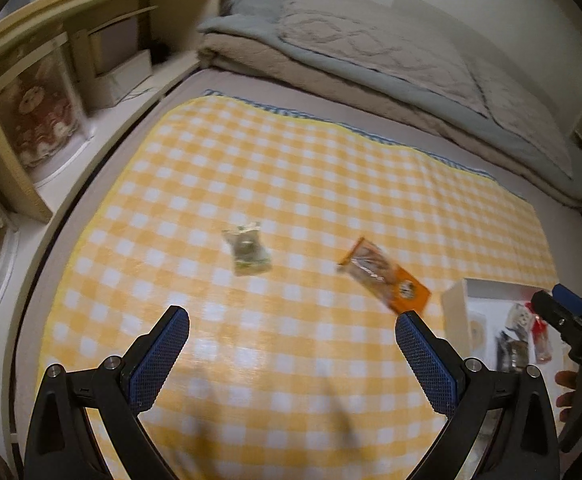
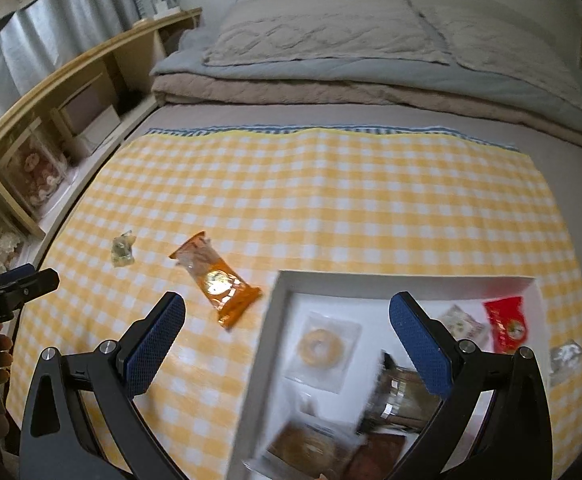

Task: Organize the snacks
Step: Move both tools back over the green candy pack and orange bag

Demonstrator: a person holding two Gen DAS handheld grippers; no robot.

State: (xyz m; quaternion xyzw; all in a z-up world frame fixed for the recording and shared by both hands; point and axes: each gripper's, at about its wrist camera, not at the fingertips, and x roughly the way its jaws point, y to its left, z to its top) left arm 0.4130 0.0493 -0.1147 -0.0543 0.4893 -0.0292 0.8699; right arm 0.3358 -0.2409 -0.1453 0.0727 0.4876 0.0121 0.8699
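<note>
From the left wrist camera, the left gripper (image 1: pixel 293 322) hangs released, its blue-padded fingers (image 1: pixel 159 356) spread wide over a yellow checked cloth (image 1: pixel 291 168) with nothing between them. At about 12 o'clock from the fingertips lies a small clear snack packet (image 1: pixel 247 249); at 1 o'clock, well apart from it, lies an orange snack packet (image 1: pixel 385 276), tilted. At 3 o'clock sits a white box (image 1: pixel 453 304) with several snacks inside, blurred. The right gripper (image 1: pixel 563 304) shows at the far right edge, held by a hand (image 1: pixel 579 404); its opening cannot be judged here. Folded bedding (image 1: pixel 371 56) lies at the far end, a wooden shelf (image 1: pixel 91 12) at 10 o'clock.

From the right wrist camera, the right gripper (image 2: pixel 287 308) is also released, jaws wide and empty, above the box's left wall (image 2: pixel 269 320). Inside lie a ring-shaped cookie packet (image 2: pixel 323 346), a red packet (image 2: pixel 505 326) and darker wrapped snacks. The orange packet sits at 11 o'clock, just beside the box, the clear packet further at 10 o'clock.
</note>
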